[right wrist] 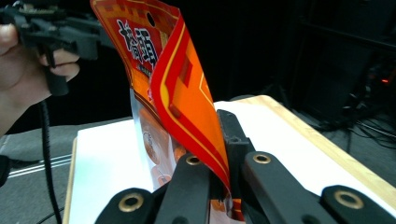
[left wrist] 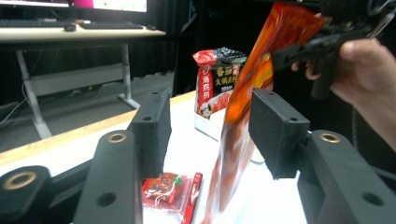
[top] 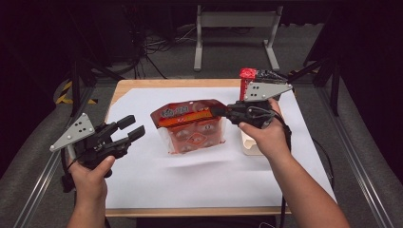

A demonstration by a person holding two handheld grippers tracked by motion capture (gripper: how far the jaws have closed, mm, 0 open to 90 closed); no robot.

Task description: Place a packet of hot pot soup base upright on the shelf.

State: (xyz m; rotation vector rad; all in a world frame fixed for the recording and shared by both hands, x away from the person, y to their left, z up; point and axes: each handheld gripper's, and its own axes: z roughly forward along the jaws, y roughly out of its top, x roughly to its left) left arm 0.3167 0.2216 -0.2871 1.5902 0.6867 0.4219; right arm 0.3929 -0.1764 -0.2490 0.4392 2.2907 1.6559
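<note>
An orange and red snack bag [top: 190, 124] with a clear lower part hangs over the middle of the white-covered table [top: 199, 183]. My right gripper [top: 219, 111] is shut on the bag's upper right edge; in the right gripper view the jaws [right wrist: 219, 154] pinch the orange film [right wrist: 187, 93]. My left gripper [top: 133, 127] is open to the left of the bag, apart from it. In the left gripper view the bag [left wrist: 247, 88] stands beyond the gap between the open jaws. A small red packet [left wrist: 163, 189] lies by the bag's lower end.
A red and black bag [top: 259, 76] stands upright in a white box [top: 248, 142] at the back right, seen as the red bag [left wrist: 217, 79] in the left gripper view. A grey frame [top: 235, 33] stands on the floor behind the table.
</note>
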